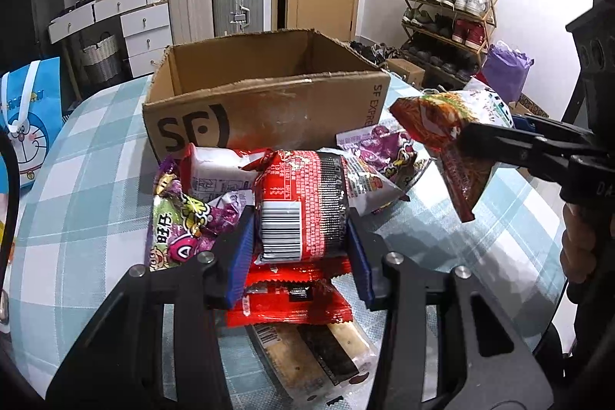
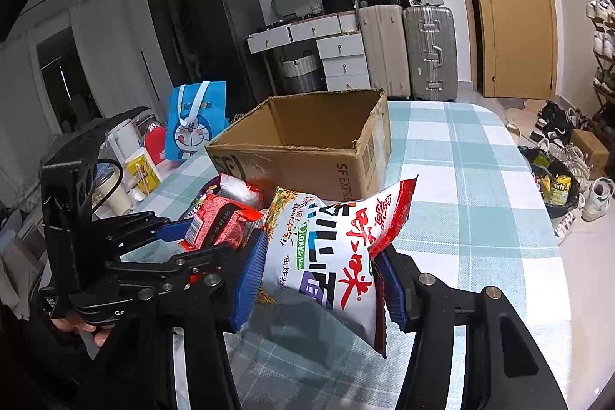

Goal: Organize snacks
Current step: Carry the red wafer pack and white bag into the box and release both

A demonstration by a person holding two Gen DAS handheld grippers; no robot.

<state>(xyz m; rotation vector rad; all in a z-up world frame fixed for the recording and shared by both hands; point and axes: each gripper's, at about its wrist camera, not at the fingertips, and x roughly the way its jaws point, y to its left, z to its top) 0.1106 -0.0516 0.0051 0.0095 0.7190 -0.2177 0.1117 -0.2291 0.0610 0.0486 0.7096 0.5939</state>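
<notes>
An open brown cardboard box [image 1: 265, 102] stands on the checked table; it also shows in the right wrist view [image 2: 307, 148]. A heap of snack packets lies in front of it. My left gripper [image 1: 301, 237] is shut on a red packet with a barcode [image 1: 303, 202], its blue pads on both sides; this packet also shows in the right wrist view [image 2: 219, 221]. My right gripper [image 2: 323, 275] is shut on a white and red noodle packet [image 2: 326, 244] and holds it above the table, right of the heap; the packet also shows in the left wrist view [image 1: 449, 125].
Purple candy bags [image 1: 184, 218], a red wrapper [image 1: 288, 306] and a biscuit pack [image 1: 319, 352] lie in the heap. A blue Doraemon bag [image 2: 194, 122] stands at the table's left edge. Suitcases [image 2: 407, 52], drawers and a shoe rack [image 1: 449, 6] stand behind.
</notes>
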